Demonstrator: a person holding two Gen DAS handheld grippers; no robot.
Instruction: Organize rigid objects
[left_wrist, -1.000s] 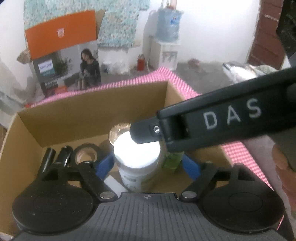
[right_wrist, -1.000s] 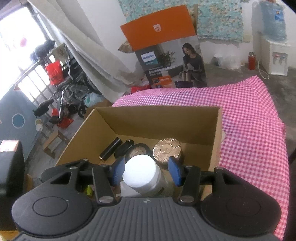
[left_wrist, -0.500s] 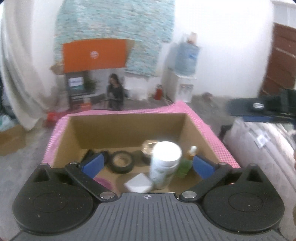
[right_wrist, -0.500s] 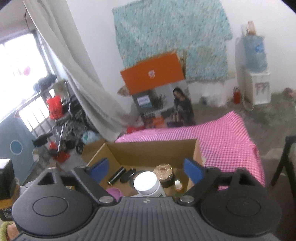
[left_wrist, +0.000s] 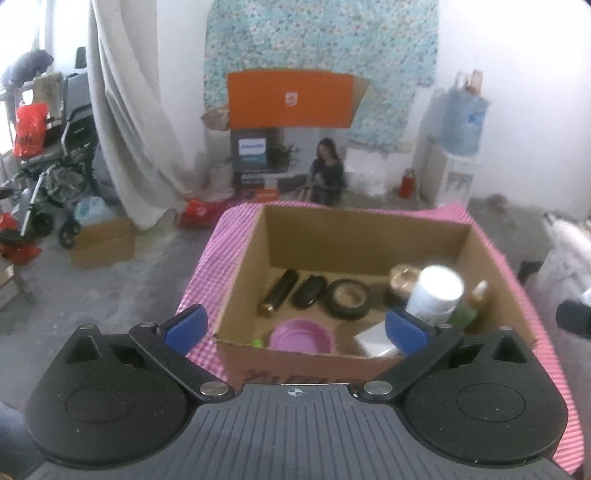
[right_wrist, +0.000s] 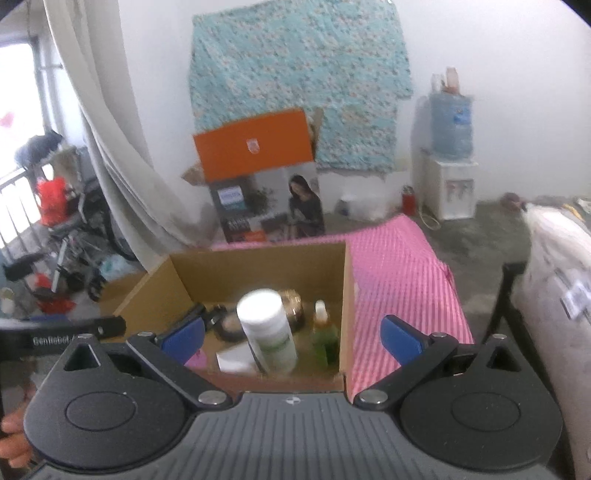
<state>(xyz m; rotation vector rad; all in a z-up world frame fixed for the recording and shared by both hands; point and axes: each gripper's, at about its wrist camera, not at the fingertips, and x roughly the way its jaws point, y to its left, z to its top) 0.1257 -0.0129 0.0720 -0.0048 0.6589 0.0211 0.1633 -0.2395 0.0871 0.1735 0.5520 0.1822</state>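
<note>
Left wrist view: your left gripper (left_wrist: 293, 326) is hanging spread wide, nothing between pads, above near edge of cardboard box (left_wrist: 369, 230). White bottle (left_wrist: 434, 295) is standing upright inside, right side, by green bottle (left_wrist: 471, 306).

Right wrist view: your right gripper (right_wrist: 291, 334) is opening, jaws empty, white bottle (right_wrist: 267, 328) sitting in box below. Placing step looking finished; next move is calling for finding another loose object.
</note>
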